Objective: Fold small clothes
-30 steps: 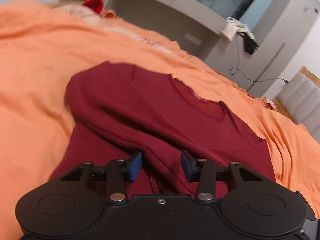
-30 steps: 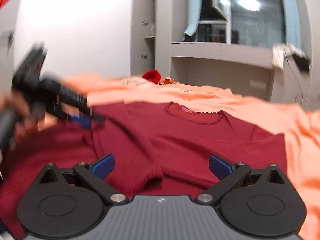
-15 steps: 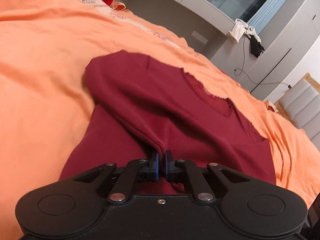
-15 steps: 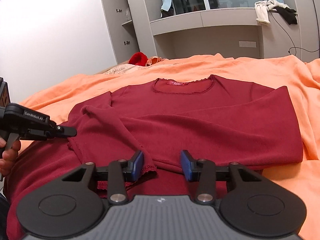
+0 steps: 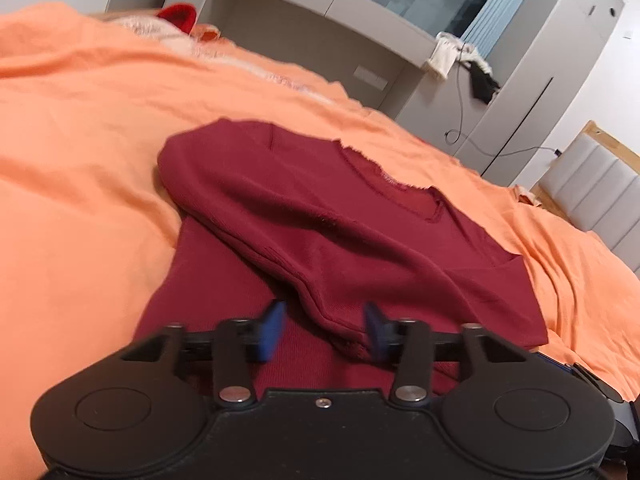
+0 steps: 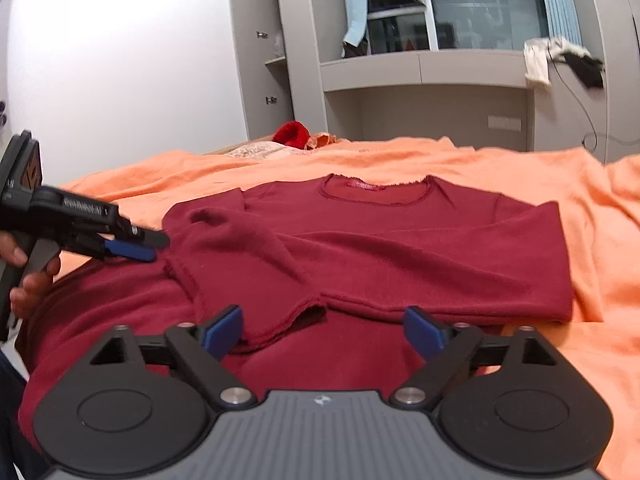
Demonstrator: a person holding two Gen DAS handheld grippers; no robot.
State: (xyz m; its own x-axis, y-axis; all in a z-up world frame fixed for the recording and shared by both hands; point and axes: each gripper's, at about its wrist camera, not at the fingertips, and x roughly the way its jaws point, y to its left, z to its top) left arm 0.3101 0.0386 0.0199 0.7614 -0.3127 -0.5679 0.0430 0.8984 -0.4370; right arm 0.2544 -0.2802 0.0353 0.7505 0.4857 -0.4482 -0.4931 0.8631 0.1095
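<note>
A dark red long-sleeved top [image 6: 400, 240] lies flat on the orange bed cover [image 6: 600, 200], neck away from me, with both sleeves folded across the chest. It also shows in the left wrist view [image 5: 320, 232]. My left gripper [image 5: 324, 330] is open just above the left sleeve's cuff [image 5: 340, 336], holding nothing; it shows from the side in the right wrist view [image 6: 132, 246]. My right gripper [image 6: 322, 330] is wide open and empty over the top's lower body, just short of the sleeve cuffs [image 6: 288, 320].
Grey cabinets and a window shelf [image 6: 420, 72] stand beyond the bed. A red item and light clothes [image 6: 292, 134] lie at the far end of the bed. A padded headboard [image 5: 592, 188] is at the right in the left wrist view.
My left gripper, shut on the left sleeve half a second ago, has opened and let it go. My right gripper has opened wider and both have drawn back slightly.
</note>
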